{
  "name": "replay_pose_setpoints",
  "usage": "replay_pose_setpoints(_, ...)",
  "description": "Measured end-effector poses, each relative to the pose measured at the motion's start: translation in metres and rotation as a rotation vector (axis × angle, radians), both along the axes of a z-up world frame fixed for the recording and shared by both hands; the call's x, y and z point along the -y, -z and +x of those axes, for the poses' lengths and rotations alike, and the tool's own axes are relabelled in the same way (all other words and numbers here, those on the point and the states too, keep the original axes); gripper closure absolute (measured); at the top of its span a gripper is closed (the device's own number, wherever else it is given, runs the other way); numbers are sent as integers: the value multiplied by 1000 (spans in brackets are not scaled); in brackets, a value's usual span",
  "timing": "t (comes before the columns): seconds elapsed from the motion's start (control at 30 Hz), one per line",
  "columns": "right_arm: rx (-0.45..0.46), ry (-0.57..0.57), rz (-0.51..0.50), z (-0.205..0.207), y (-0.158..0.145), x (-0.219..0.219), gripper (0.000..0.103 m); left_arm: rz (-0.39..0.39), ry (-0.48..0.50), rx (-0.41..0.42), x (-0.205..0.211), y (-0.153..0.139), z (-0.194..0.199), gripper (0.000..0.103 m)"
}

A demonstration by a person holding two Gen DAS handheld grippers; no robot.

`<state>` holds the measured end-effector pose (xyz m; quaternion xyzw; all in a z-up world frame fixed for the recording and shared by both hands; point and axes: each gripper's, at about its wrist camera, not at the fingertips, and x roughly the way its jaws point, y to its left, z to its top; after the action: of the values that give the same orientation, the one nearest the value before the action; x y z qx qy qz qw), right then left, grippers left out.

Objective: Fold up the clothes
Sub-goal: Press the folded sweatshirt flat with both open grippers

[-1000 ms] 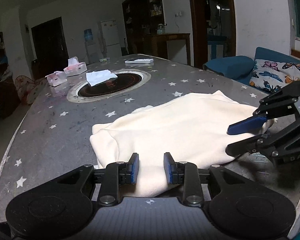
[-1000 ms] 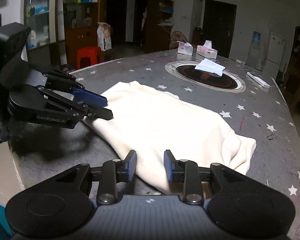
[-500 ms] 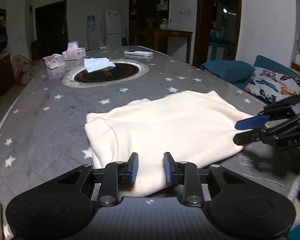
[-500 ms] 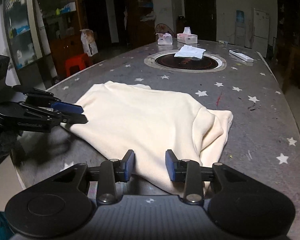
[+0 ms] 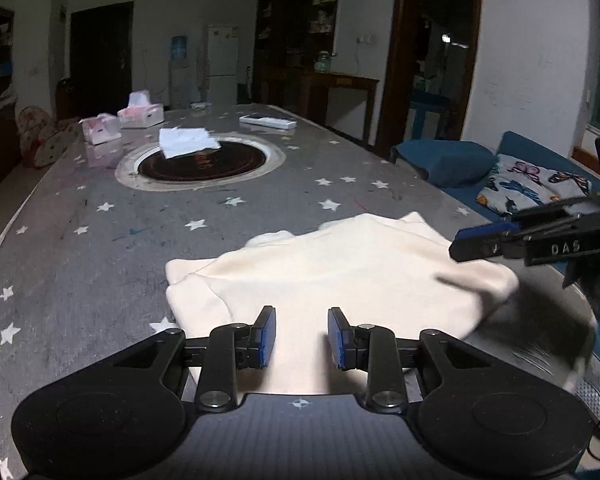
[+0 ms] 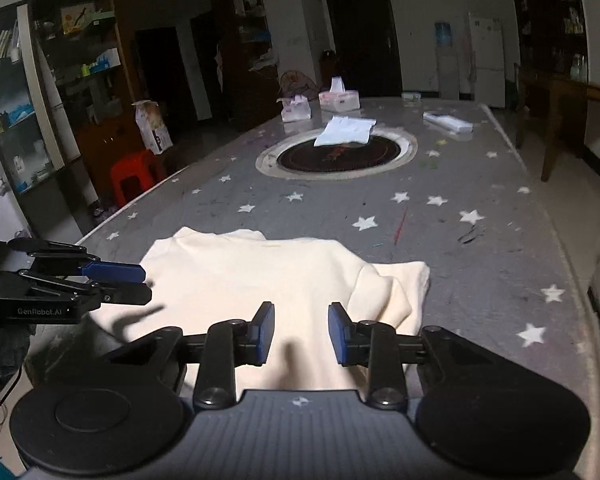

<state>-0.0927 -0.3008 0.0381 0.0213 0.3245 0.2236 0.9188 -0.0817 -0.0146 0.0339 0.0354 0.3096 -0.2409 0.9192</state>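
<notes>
Cream garment [image 5: 340, 280] folded, left gripper [image 6: 116, 280] marked "GenRobot.AI", right gripper [image 5: 476, 240] "DAS"

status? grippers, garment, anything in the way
Left gripper open, empty. Right gripper open, empty. Garment folded, flat on table near edge. Nothing in the way.
</notes>
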Motion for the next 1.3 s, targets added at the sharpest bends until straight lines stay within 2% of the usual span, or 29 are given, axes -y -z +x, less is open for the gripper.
replay_pose_setpoints(0.07, -29, 13, -18, 10, 11, -1, 76, 7, -30, -28, -4, 6, 8, 72)
replay_pose_setpoints(0.17, -36, 30, -41, 15, 19, 2, 86, 0, -55, -42, -14, 8, 13, 72)
replay_pose_setpoints(0.37, -8, 15, -61, 24, 7, -3, 85, -10, -72, -27, -14, -2, 26, 71)
replay_pose_setpoints(0.47, 6, -10, -61, 34, 5, -13, 85, 10, -80, -40, -8, 3, 40, 71)
replay_pose_setpoints(0.7, -44, 8, -92, 65, 25, -21, 85, 28, -133, -60, -15, 10, 55, 70)
replay_pose_setpoints(0.87, -6, 4, -95, 50, 14, -20, 80, 29, -144, -37, -17, 5, 45, 63)
replay_pose_setpoints(1.17, 16, -47, -143, 21, 14, -30, 72, 24, -159, -34, -18, 5, 35, 60)
replay_pose_setpoints(1.3, 41, -66, -146, 7, 7, -34, 64, 20, -179, -22, -24, 1, 25, 56)
